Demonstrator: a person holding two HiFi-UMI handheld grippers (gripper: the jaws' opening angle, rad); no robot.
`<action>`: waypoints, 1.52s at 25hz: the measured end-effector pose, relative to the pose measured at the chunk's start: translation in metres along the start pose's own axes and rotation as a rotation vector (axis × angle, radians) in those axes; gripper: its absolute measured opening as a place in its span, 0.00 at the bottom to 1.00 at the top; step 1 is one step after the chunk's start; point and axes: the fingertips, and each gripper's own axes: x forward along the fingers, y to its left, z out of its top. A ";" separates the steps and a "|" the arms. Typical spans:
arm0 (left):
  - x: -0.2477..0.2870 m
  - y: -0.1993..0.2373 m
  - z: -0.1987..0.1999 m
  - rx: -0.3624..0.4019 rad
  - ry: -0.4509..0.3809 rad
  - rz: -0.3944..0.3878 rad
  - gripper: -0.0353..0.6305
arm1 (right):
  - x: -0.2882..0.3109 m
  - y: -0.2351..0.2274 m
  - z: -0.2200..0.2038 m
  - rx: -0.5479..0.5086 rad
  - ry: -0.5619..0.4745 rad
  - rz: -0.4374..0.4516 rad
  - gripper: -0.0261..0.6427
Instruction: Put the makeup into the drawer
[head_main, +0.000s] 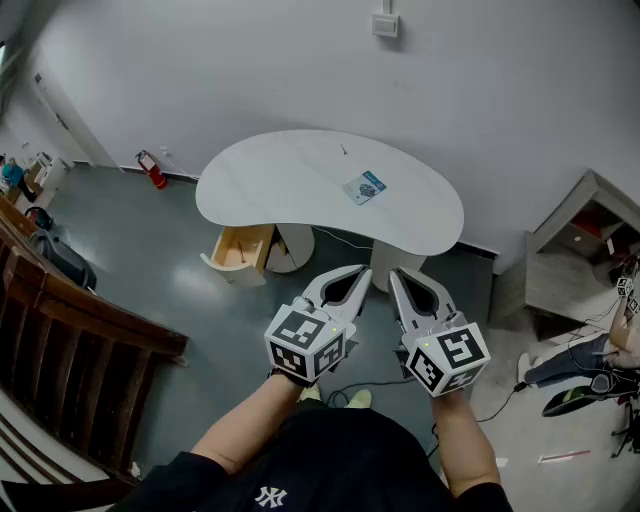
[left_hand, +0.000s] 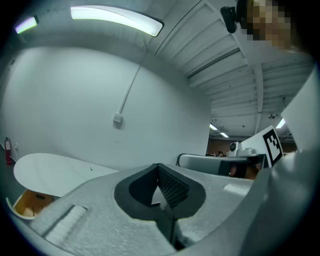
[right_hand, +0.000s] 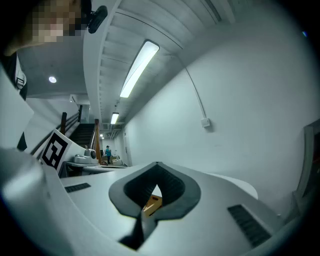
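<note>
Black short-sleeved top (head_main: 330, 455), small white interlocked-letter emblem (head_main: 270, 496) at the chest. Left gripper (head_main: 364, 271) and right gripper (head_main: 393, 273) in pale grey moulded plastic, with dark ribbed pads (left_hand: 172, 187) inside the jaws and white cubes (head_main: 305, 343) bearing black square markers.

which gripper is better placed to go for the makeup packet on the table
Left, narrowly. The left gripper and right gripper are both shut, empty and short of the table. The makeup packet lies roughly ahead of both, but the open drawer is on the left side.
</note>
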 end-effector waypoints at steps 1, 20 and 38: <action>0.001 -0.001 0.000 0.002 -0.001 0.000 0.07 | -0.001 -0.001 0.000 -0.003 0.000 -0.001 0.06; -0.001 0.026 -0.005 -0.016 0.007 0.079 0.07 | -0.010 -0.030 -0.002 0.099 -0.035 0.005 0.06; 0.059 0.107 -0.019 -0.056 0.065 0.070 0.07 | 0.081 -0.058 -0.015 0.102 0.016 0.007 0.06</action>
